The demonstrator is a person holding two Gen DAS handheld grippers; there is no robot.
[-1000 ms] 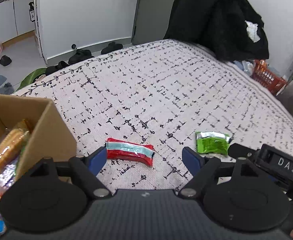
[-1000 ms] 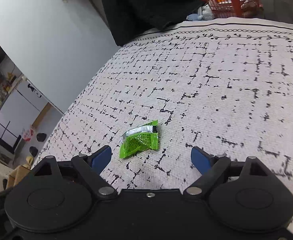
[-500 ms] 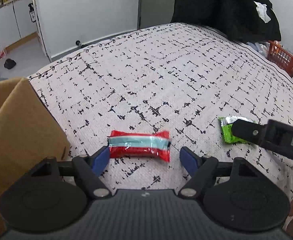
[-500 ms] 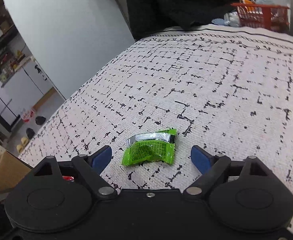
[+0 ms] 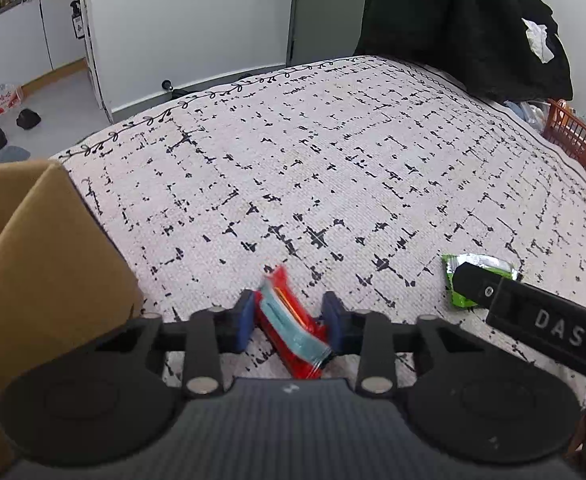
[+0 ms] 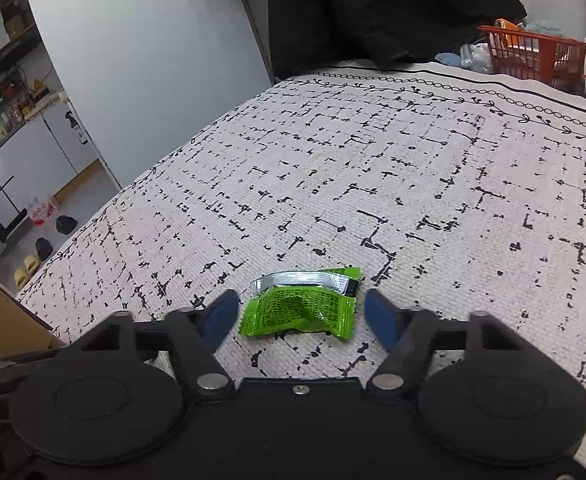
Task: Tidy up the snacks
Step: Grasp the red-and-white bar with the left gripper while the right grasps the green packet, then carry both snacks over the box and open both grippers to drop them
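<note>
Left tongs (image 5: 289, 322): matte black linkage arms, blue pads on the fingertips (image 5: 241, 320), silver rivets at the pivots, two round black discs either side of a ribbed dark grey body with a small white mark. Right tongs (image 6: 301, 316): same black frame, blue pads, silver rivets, one screw at the centre, white "DAS" lettering along the side.

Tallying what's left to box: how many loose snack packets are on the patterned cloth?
2. A red foil snack bar sits between the left gripper fingers; a green foil packet lies between the open right gripper fingers. The brown cardboard box may hide others.
</note>
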